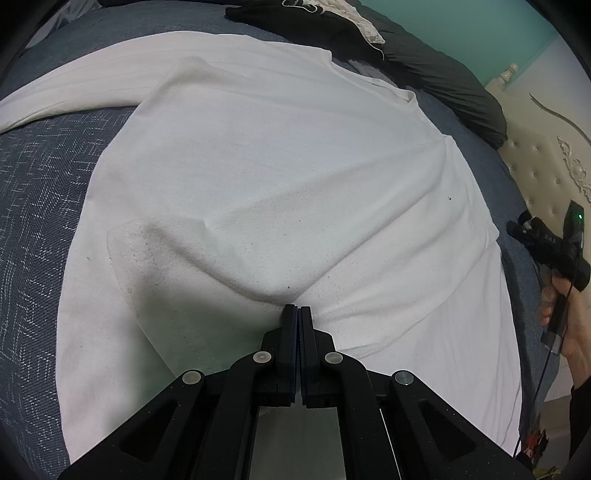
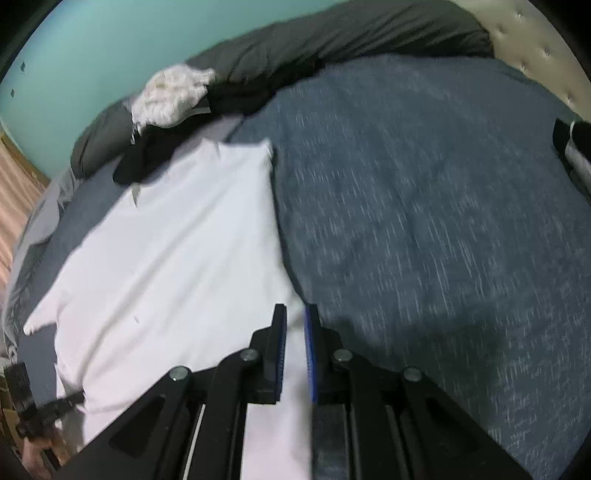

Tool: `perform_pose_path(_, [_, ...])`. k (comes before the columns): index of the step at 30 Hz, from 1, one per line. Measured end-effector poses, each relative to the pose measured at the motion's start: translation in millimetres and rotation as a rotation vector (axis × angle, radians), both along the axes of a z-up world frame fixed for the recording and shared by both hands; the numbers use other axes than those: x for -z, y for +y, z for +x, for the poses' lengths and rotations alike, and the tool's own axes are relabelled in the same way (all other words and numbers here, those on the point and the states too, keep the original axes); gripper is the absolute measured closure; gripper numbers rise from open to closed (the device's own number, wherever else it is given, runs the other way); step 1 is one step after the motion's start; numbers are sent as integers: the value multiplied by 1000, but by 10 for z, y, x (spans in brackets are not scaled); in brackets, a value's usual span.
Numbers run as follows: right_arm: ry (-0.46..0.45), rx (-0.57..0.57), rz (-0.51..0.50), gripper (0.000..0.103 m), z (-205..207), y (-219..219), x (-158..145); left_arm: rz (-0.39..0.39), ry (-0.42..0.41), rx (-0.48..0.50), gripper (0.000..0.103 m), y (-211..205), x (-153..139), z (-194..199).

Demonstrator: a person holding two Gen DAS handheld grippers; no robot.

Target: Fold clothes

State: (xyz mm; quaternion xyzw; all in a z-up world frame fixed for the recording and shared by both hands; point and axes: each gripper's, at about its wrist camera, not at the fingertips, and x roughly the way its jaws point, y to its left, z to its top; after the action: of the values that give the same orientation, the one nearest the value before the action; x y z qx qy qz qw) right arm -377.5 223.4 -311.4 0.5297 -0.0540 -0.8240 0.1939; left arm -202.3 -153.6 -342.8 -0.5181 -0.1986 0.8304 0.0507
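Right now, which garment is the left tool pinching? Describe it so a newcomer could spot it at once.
Start at the bed with the blue-grey patterned cover. Spread flat across its middle is a white long-sleeved top, with the left tool shut on a pinch of its fabric. It is the only large white piece laid out flat; the other clothes, a dark garment and a crumpled whitish one, are heaped at the far edge.

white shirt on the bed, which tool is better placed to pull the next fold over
Left. The left tool is shut on a pinch of the white shirt near its hem, so it could probably carry the fabric across. The right tool is open, over the shirt's right edge, gripping nothing.
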Motion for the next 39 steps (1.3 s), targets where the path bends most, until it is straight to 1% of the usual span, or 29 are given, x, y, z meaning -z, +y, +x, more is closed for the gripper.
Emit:
perform_pose_path(5, [-8, 15, 9, 94, 41, -62, 11, 12, -11, -12, 103, -10, -1, -25])
perform_pose_path(8, [39, 51, 1, 94, 215, -54, -44, 5, -8, -5, 103, 3, -3, -24])
perform_pose_path(10, [91, 80, -32, 94, 350, -59, -176, 13, -8, -5, 103, -3, 3, -31])
perform_pose_path(12, [113, 100, -98, 94, 495, -113, -280, 26, -12, -9, 103, -22, 4, -36])
perform_pose_path(15, [102, 66, -174, 94, 718, -333, -301, 58, -15, -23, 103, -62, -12, -33])
perform_pose_path(17, [84, 34, -226, 94, 874, -511, -246, 56, 0, -28, 102, -91, -85, 0])
perform_pose_path(19, [68, 11, -265, 94, 987, -670, -169, 42, 21, -31, 95, -124, -182, 42])
perform_pose_path(20, [60, -1, -284, 94, 1056, -737, -134, 38, 30, -35, 88, -157, -224, 61])
perform_pose_path(21, [53, -13, -300, 94, 1125, -800, -95, 34, 41, -43, 83, -215, -272, 87])
perform_pose_path(25, [42, -55, -338, 94, 1351, -925, 41, -17, 87, -107, 81, -494, -401, 189])
perform_pose_path(27, [17, -69, -354, 94, 1388, -970, 123, -1, 74, -133, 77, -618, -357, 215])
perform_pose_path(29, [-10, -80, -368, 94, 1398, -1009, 181, 16, 59, -146, 77, -678, -304, 227])
perform_pose_path(31, [-2, -87, -371, 94, 1419, -1023, 170, 23, 51, -148, 77, -687, -253, 212])
perform_pose_path(34, [-5, -87, -396, 94, 1415, -1026, 158, -11, 57, -155, 77, -675, -223, 157])
perform_pose_path(37, [-12, -92, -406, 94, 1431, -1019, 164, -15, 57, -160, 78, -652, -205, 85])
perform_pose_path(38, [-17, -96, -408, 94, 1433, -1020, 169, -15, 61, -161, 80, -637, -210, 72])
perform_pose_path(39, [-21, -99, -411, 94, 1435, -1020, 174, -13, 64, -162, 88, -634, -217, 67])
